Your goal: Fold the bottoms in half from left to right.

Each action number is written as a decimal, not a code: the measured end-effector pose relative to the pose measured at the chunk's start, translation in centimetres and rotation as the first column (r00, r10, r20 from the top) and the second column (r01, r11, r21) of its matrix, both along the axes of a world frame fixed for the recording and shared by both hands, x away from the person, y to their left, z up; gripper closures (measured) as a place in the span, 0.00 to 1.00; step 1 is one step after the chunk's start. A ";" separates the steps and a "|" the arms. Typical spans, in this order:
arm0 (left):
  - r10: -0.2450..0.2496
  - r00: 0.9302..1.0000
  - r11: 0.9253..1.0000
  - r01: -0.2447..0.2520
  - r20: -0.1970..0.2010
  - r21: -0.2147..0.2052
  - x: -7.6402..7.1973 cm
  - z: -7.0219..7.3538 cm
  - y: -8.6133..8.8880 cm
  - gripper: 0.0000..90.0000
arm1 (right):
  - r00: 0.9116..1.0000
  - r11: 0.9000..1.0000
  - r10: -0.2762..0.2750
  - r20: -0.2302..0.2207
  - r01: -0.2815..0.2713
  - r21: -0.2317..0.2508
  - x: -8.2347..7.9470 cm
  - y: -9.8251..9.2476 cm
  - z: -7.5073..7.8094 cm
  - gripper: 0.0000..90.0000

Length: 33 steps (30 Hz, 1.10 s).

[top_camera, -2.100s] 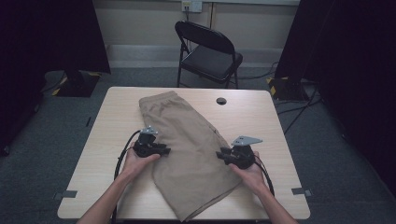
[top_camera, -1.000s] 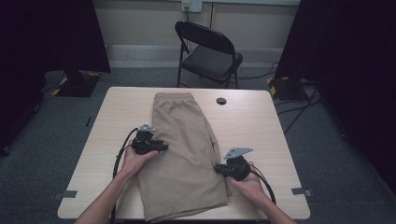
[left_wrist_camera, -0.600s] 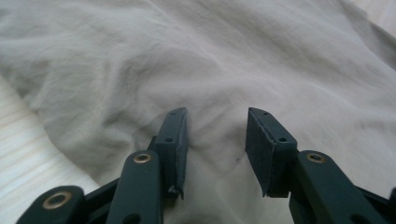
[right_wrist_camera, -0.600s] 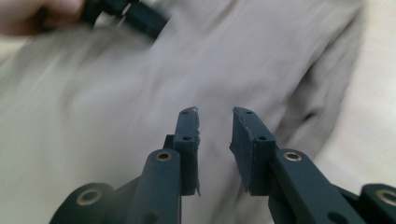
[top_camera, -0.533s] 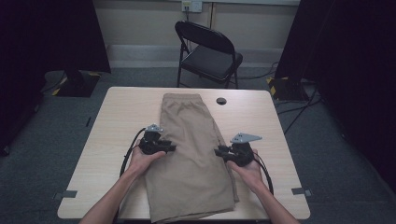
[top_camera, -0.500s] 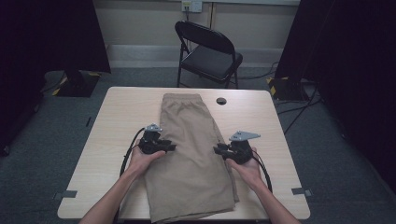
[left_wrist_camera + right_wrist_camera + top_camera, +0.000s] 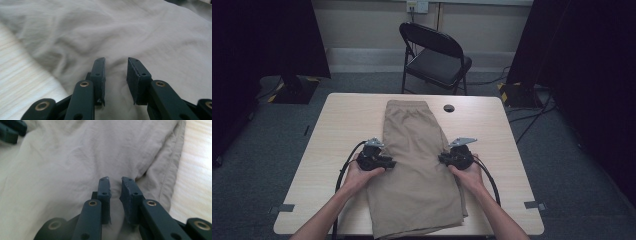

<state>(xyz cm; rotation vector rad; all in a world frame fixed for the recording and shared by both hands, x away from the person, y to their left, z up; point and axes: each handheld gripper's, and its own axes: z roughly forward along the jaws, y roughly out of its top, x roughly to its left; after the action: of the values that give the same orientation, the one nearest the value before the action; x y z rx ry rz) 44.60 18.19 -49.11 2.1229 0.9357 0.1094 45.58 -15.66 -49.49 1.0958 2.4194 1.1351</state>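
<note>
**Both grippers at the sides of the folded khaki shorts**

Nearest the person, the hem end of the folded khaki cloth shorts (image 7: 417,170) reaches the near edge of the light wooden table (image 7: 512,150) and hangs slightly over it. The shorts lie lengthwise down the middle of the tabletop, legs stacked one on the other, waistband at the far end.

A little farther in, the two forearms come up from the bottom of the high view. The left gripper (image 7: 384,162) sits at the left edge of the shorts, about halfway along, its black cable looping back toward the person. In the left gripper view its black jaws stand apart with a clear gap, cloth lying under and between them; they have just been closing, and the pads are not pressing on the fabric.

The right gripper (image 7: 443,159) sits at the right edge of the shorts, level with the left one, with a grey three-cornered plate on top. In the right gripper view its jaws (image 7: 115,187) are close together but with a narrow gap, a soft ridge of cloth rising between them near the stitched side seam; they too have just been closing.

Beyond the waistband, a small black round disc (image 7: 449,108) lies on the far part of the table, just right of the shorts. Past the table stands a black folding chair (image 7: 434,55).
</note>
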 end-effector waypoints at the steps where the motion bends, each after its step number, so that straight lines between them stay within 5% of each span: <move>1: 0.004 1.000 1.000 -0.004 0.002 -0.009 0.1 -0.1 0.2 0.76 | 1.000 1.000 0.000 -0.002 0.000 -0.007 -0.1 0.0 0.1 0.86; 6: 0.005 1.000 1.000 -0.005 0.012 0.009 0.4 0.0 0.1 0.77 | 1.000 0.999 0.016 -0.005 -0.016 -0.035 -1.2 -0.2 0.3 0.87; 9: -0.019 0.999 0.999 0.021 0.032 -0.049 0.8 0.6 0.0 0.78 | 1.000 0.998 0.025 -0.008 -0.025 -0.053 -2.1 -0.5 0.5 0.86; 13: -0.001 0.999 0.997 0.005 0.041 -0.077 1.6 1.3 0.3 0.82 | 1.000 1.000 0.008 0.016 -0.009 0.015 -1.2 -0.8 1.2 0.94; 15: 0.045 0.997 0.995 -0.040 0.055 -0.095 2.3 1.2 0.7 0.84 | 1.000 0.999 -0.007 0.019 0.007 0.042 -0.6 -0.8 1.3 0.97; 17: 0.059 0.998 0.998 -0.058 0.023 -0.031 2.7 -0.2 1.3 0.87 | 1.000 1.000 -0.003 0.008 0.003 0.030 -0.3 -0.8 1.0 0.98; 20: 0.043 0.999 0.998 -0.042 0.017 -0.039 2.8 -0.5 1.8 0.89 | 1.000 1.000 -0.004 -0.006 0.004 -0.016 -0.2 -1.0 0.3 1.00; 30: 0.055 0.996 0.998 -0.055 0.064 -0.005 2.8 -0.6 1.5 0.92 | 0.999 0.999 -0.029 0.027 0.030 -0.029 -0.1 -1.5 0.0 1.00; 33: 0.073 0.996 0.997 -0.071 0.050 -0.038 3.1 -0.7 1.8 0.92 | 0.998 0.998 -0.044 0.045 0.046 -0.052 0.2 -1.2 0.0 1.00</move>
<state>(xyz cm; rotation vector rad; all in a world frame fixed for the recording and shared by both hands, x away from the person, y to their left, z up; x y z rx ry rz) 47.70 19.95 -49.84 2.0443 0.9769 0.1815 45.76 -16.88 -49.49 1.0914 2.3653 1.0640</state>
